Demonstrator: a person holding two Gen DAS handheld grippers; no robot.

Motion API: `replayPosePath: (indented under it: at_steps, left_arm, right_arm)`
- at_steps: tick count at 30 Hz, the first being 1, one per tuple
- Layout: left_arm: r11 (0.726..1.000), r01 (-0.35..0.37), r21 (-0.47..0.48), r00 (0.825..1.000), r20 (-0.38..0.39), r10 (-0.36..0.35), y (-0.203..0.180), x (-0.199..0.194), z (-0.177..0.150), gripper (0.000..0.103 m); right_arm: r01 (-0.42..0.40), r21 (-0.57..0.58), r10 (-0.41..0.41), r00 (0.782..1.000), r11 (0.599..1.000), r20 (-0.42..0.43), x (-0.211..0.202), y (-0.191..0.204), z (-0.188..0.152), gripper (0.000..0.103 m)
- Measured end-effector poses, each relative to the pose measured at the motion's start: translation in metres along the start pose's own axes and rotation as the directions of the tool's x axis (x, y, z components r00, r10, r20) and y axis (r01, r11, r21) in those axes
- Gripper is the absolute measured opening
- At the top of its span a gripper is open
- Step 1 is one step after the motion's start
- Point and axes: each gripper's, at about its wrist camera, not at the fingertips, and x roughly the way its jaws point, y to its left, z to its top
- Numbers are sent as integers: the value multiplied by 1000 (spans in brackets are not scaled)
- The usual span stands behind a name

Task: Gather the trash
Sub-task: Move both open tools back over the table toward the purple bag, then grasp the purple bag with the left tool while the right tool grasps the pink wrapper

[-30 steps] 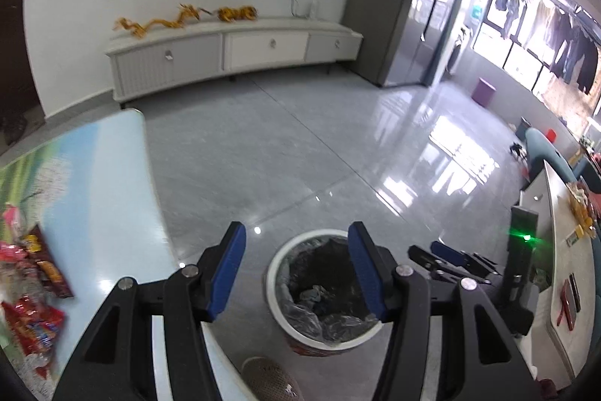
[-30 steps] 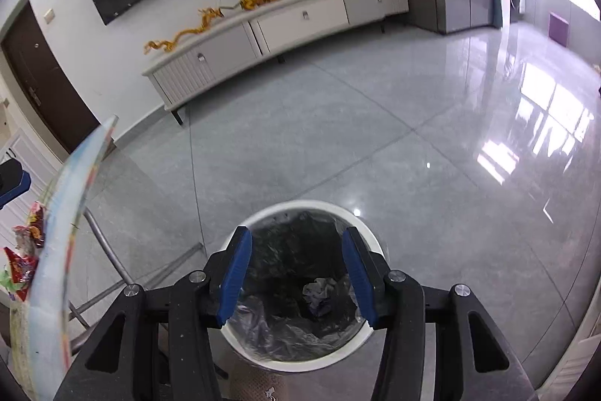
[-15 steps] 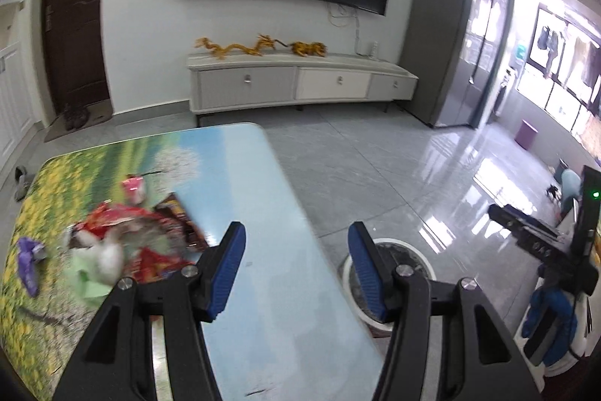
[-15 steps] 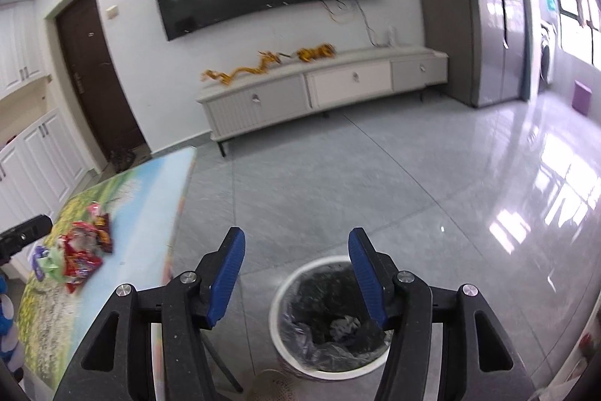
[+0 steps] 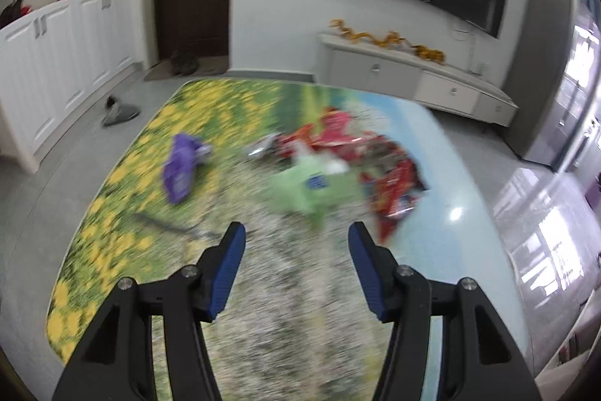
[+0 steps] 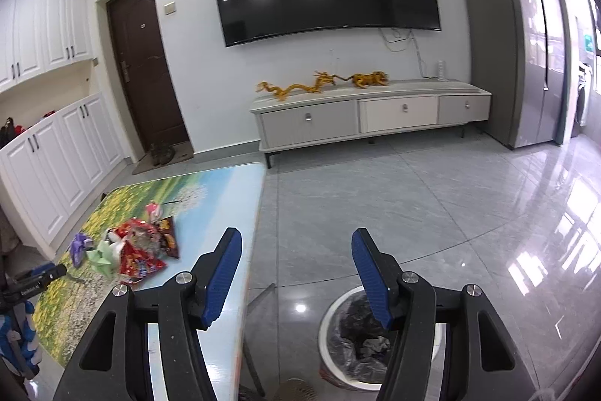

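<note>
Blurred trash lies on the flower-print table (image 5: 450, 198): a purple wrapper (image 5: 180, 168), crumpled green paper (image 5: 308, 186) and red snack wrappers (image 5: 390, 190). My left gripper (image 5: 296, 230) hangs open and empty above the table, just short of the green paper. My right gripper (image 6: 297, 235) is open with nothing between its fingers. It is high over the floor beside the table's edge (image 6: 255, 213). Below its right finger stands the white trash bin (image 6: 325, 329) with a black liner and crumpled paper (image 6: 373, 344) inside. The same trash pile (image 6: 142, 247) shows at left.
A blue-gloved hand (image 6: 15, 337) with the other device is at the left edge. A TV stand (image 6: 368, 115) lines the far wall, next to a dark door (image 6: 142, 70) and white cabinets (image 6: 56, 160). A grey slipper (image 5: 120, 111) lies on the tiled floor.
The left gripper swung from above the bin to over the table, facing the trash pile. The right gripper rose away from the bin and its jaws widened a little.
</note>
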Motion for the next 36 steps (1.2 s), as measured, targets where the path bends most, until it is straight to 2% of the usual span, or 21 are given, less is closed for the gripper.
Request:
replayPosePath:
  at_steps: [7, 15, 21, 27, 36]
  left_arm:
    - [987, -87, -136, 996, -43, 82, 68, -8, -32, 55]
    - [966, -149, -214, 986, -104, 129, 97, -4, -50, 55]
    - [961, -171, -216, 982, -116, 149, 99, 9, -34, 55]
    - [966, -160, -202, 983, -118, 138, 101, 32, -7, 55]
    - [986, -110, -121, 991, -89, 100, 99, 82, 51, 55]
  right_arm:
    - [-52, -44, 50, 998, 998, -39, 22, 25, -1, 59]
    - [-118, -56, 112, 989, 991, -98, 62, 43, -3, 59]
    - [-195, -56, 184, 969, 979, -167, 105, 59, -7, 59]
    - [-288, -91, 264, 941, 953, -209, 151, 91, 7, 59]
    - [-430, -133, 384, 882, 893, -273, 223, 158, 29, 59]
